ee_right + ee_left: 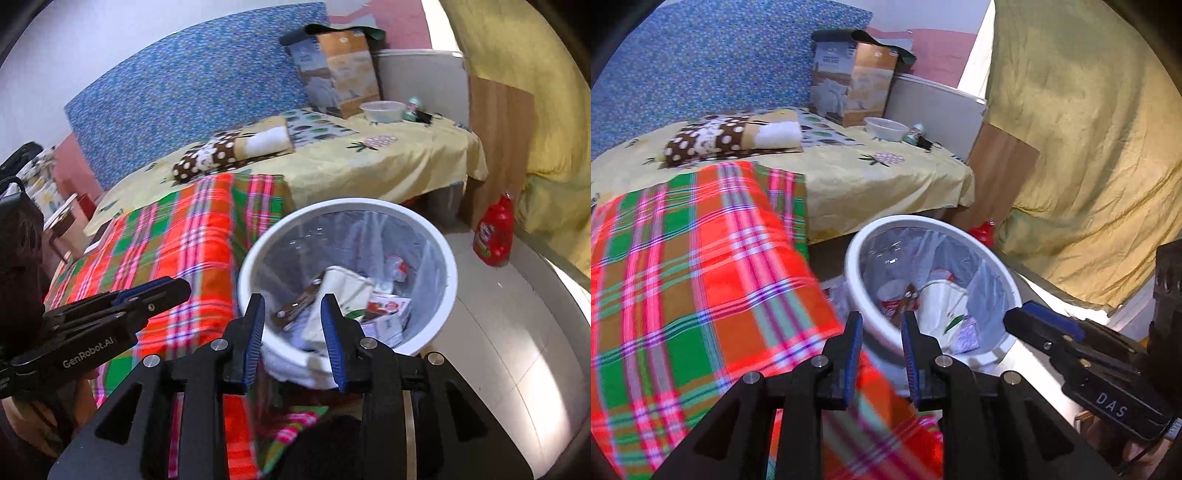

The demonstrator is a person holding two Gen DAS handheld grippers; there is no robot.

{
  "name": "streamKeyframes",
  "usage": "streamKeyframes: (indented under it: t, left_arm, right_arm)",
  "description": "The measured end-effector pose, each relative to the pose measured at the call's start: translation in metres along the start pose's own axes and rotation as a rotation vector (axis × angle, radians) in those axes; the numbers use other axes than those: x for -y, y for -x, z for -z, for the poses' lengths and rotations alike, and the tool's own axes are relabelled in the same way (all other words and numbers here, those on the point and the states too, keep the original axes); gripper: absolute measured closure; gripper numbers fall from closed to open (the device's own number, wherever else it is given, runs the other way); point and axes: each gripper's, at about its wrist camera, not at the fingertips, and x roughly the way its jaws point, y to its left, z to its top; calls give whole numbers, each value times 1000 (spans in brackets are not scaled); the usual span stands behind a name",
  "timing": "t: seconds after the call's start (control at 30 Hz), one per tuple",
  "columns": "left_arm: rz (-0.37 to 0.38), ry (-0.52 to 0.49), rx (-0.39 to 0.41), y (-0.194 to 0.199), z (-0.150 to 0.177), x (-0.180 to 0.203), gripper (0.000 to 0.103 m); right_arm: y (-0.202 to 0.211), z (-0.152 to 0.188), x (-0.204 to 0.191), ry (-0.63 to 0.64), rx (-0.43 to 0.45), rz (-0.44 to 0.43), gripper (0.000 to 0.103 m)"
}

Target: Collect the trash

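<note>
From the left wrist view, the left gripper [881, 321] hangs over the near rim of the white bin [866, 306], its jaws narrowly apart with nothing between them; the bin, lined with a clear bag, holds the trash [938, 306] of paper and wrappers; a plaid blanket [701, 266] lies just beside it on the left; the right gripper [1021, 314] reaches in from the right. From the right wrist view, the right gripper [293, 308] sits above the bin [448, 280], jaws parted and empty; the trash [343, 291] lies inside; a red bottle [495, 236] stands on the floor beyond.
</note>
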Motion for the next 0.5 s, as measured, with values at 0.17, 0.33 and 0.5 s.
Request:
streamKeyframes:
  t: [0.17,0.33,0.5]
  left_arm:
    - [-59,9,26,26,13,-9,82]
    - [-94,17,35,49,28,-18,82]
    - [-121,27,40,67,42,-24,82]
  right_arm:
    - [7,5,-11,23,5,-14,68]
    - [18,13,-25,54,12,-21,67]
    - [28,19,-35,82,31,-20,67]
